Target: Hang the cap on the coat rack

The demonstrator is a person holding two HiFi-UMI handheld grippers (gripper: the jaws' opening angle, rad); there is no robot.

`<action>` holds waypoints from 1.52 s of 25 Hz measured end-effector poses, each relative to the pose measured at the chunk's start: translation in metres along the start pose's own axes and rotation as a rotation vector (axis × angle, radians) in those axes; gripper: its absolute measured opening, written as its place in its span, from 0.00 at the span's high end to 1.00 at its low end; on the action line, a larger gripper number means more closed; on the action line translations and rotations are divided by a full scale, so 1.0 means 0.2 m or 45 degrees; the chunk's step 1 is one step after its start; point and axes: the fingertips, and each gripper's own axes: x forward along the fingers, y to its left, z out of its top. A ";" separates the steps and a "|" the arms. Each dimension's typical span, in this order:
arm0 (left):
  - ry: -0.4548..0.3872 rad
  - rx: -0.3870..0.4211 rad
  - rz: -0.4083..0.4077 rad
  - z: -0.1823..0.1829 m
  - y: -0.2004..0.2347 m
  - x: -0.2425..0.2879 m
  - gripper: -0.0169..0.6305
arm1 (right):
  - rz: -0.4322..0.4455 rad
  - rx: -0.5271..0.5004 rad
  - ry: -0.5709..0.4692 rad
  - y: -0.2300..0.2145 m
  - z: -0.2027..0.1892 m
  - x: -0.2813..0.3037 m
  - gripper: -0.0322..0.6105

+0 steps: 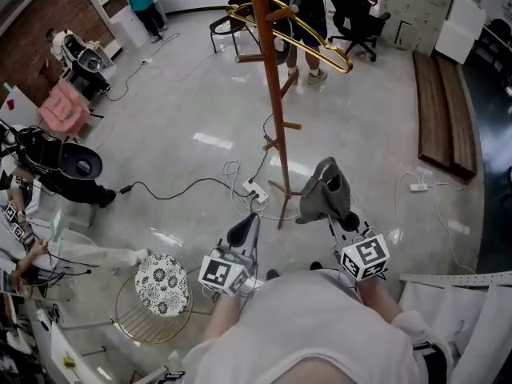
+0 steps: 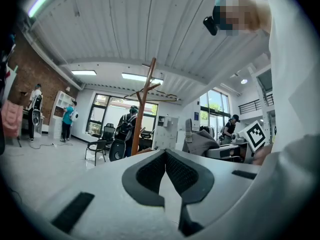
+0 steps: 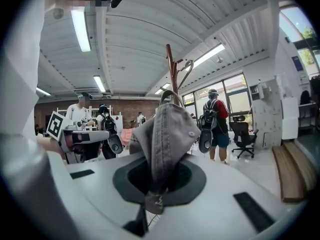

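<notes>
The wooden coat rack (image 1: pixel 274 94) rises from the floor just ahead of me; in the right gripper view the coat rack (image 3: pixel 172 69) stands behind the cap. My right gripper (image 1: pixel 330 211) is shut on a grey cap (image 1: pixel 324 190), held to the right of the pole near its base. In the right gripper view the cap (image 3: pixel 167 134) stands upright, pinched at its lower edge by the right gripper (image 3: pixel 156 186). My left gripper (image 1: pixel 249 221) is shut and empty, left of the pole; the left gripper (image 2: pixel 165 160) points level towards the coat rack (image 2: pixel 142 114).
A gold hanger (image 1: pixel 312 34) hangs on an upper peg. A power strip with cables (image 1: pixel 254 190) lies by the rack's foot. A round patterned stool (image 1: pixel 162 284) stands at my left. People (image 1: pixel 308 22), an office chair (image 1: pixel 356 14) and a wooden bench (image 1: pixel 444 110) are beyond.
</notes>
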 end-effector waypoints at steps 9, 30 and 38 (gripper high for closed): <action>0.020 0.003 0.037 0.02 0.01 0.09 0.96 | 0.024 0.013 0.025 -0.11 0.01 0.08 0.92; 0.025 0.014 0.131 0.00 0.13 0.09 0.96 | 0.081 -0.057 0.154 -0.38 -0.18 0.57 0.92; 0.029 0.019 0.185 -0.01 0.16 0.03 0.96 | 0.097 -0.047 0.235 -0.45 -0.29 0.78 0.92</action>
